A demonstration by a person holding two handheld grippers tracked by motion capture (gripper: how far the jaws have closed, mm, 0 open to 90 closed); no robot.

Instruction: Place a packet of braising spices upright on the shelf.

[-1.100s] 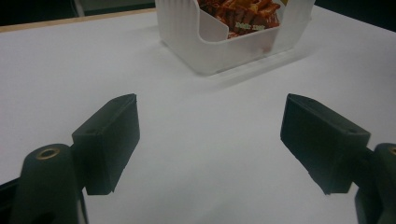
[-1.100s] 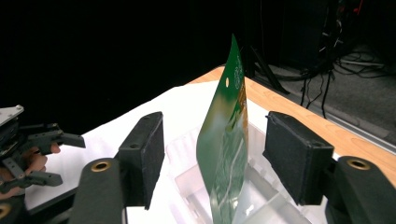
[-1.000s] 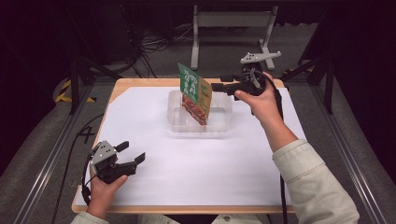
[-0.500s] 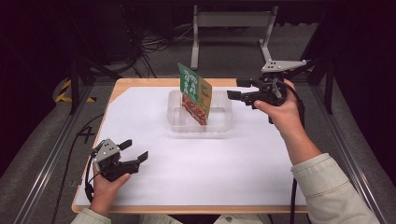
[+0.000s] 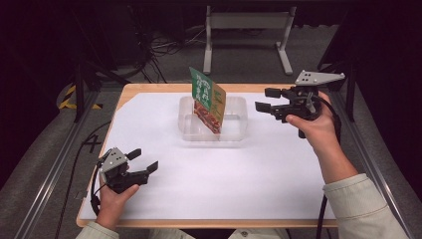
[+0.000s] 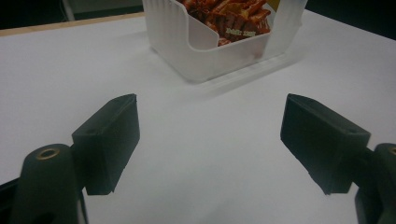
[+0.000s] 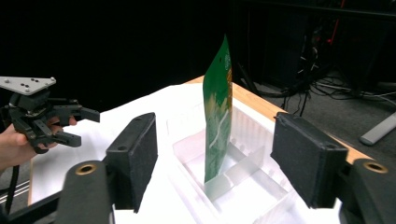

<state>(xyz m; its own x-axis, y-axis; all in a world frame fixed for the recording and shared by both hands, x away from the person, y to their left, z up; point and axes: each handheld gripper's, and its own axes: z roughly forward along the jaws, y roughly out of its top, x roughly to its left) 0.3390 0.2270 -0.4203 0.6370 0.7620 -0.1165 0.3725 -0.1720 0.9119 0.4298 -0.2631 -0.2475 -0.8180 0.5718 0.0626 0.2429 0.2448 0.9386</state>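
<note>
The snack packet (image 5: 207,99) stands upright in the clear plastic tray (image 5: 234,135) (leaning a little). The right gripper (image 5: 263,99), jaws wide and empty, has drawn back to the tray's right, so the placing looks finished. The left gripper (image 5: 144,160) rests open and empty, well in front of the tray.

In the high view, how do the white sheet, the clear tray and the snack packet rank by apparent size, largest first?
1. white sheet, covering most of the table
2. clear tray
3. snack packet, standing in the tray; its tilt makes it look narrower, but it remains the smallest.
</note>
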